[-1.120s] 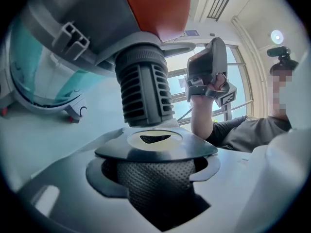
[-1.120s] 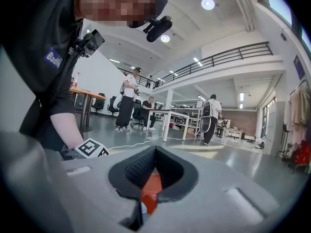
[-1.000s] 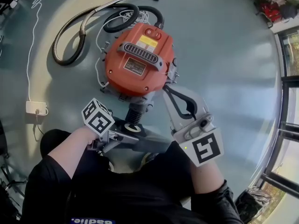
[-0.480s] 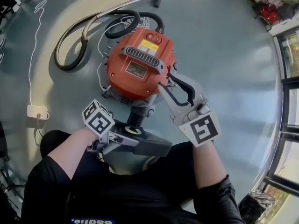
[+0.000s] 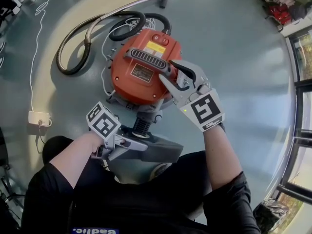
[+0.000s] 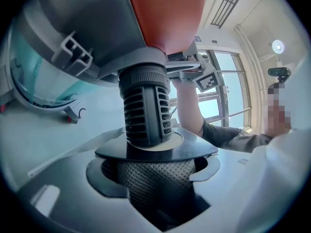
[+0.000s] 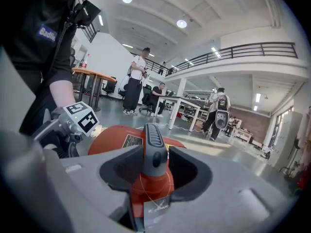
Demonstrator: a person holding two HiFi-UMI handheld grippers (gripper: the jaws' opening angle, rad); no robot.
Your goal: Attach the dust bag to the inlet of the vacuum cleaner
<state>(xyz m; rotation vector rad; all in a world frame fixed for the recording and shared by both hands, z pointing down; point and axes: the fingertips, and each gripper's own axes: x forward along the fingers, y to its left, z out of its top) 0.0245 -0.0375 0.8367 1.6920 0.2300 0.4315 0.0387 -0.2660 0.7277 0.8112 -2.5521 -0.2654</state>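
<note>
The orange vacuum cleaner (image 5: 141,69) lies on the floor with its ribbed grey inlet (image 5: 141,126) pointing toward me. My left gripper (image 5: 139,144) is shut on the dust bag (image 5: 163,151). In the left gripper view, the bag's dark collar (image 6: 194,152) rings the inlet (image 6: 145,106), and the bag's textured fabric (image 6: 155,188) sits between the jaws. My right gripper (image 5: 175,74) is over the vacuum's top. Its jaws have just been opening and now stand open on either side of the grey carry handle (image 7: 154,144) without pressing on it.
The black hose (image 5: 83,38) coils behind the vacuum, with the metal wand (image 5: 139,0) beyond it. A white power strip (image 5: 38,112) and its cord lie at left. Window frames (image 5: 298,130) run along the right. Several people and tables (image 7: 92,76) show far off.
My right gripper has moved from beside the inlet up onto the vacuum's top, and its jaws have opened around the handle. The left gripper and dust bag have stayed put.
</note>
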